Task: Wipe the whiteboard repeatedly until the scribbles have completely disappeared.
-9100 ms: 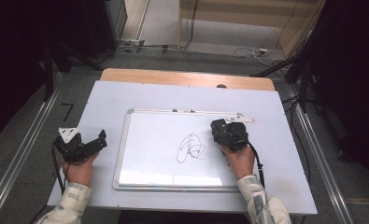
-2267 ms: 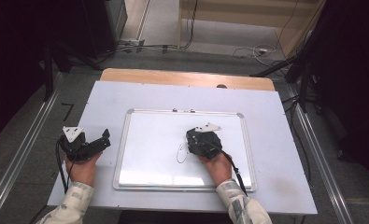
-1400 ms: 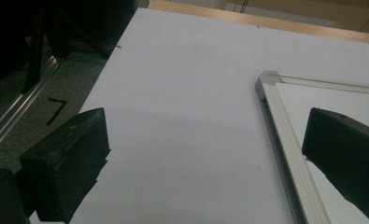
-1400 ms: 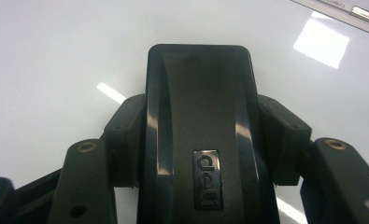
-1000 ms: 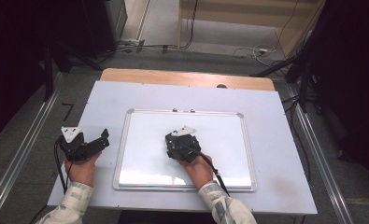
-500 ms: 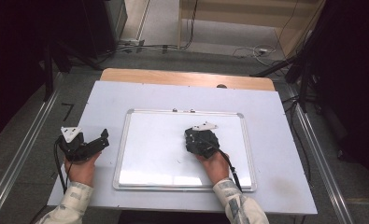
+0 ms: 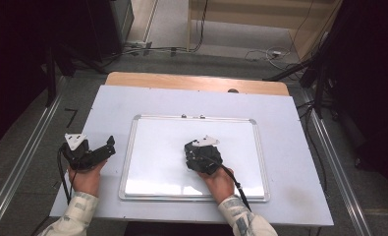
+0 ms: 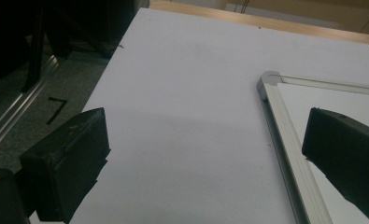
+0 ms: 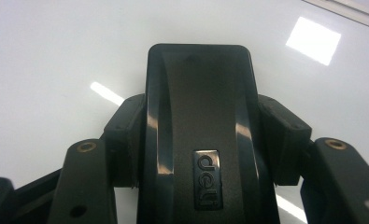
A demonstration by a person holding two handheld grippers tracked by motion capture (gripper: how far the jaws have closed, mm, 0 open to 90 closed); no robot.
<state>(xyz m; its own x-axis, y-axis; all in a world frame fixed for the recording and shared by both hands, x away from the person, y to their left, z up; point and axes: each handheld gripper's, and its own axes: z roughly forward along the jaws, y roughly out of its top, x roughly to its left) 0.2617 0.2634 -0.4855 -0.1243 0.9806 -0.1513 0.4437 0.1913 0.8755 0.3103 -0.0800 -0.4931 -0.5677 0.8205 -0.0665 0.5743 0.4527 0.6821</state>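
A white-framed whiteboard (image 7: 157,157) lies flat in the middle of the white table, its surface wiped clean. My right gripper (image 7: 195,153) stands on the board's middle, pointing down at it. In the right gripper view the jaws are shut on a black eraser (image 9: 198,84) marked "deli", which lies flat against the glossy board (image 9: 56,56). My left gripper (image 7: 103,150) rests on the table just left of the board. Its jaws stand wide open with nothing between them, as the left gripper view (image 8: 205,163) confirms, and the board's corner frame (image 8: 285,135) lies beside its right jaw.
The white table top (image 7: 290,128) has bare room around the board on all sides. A wooden strip (image 7: 196,82) runs along its far edge. Metal rails (image 7: 24,162) flank the table, and cables lie on the floor beyond.
The right gripper with the eraser slid right across the board, then back a little to the left. The left gripper stayed still. The scribble seen much earlier is gone.
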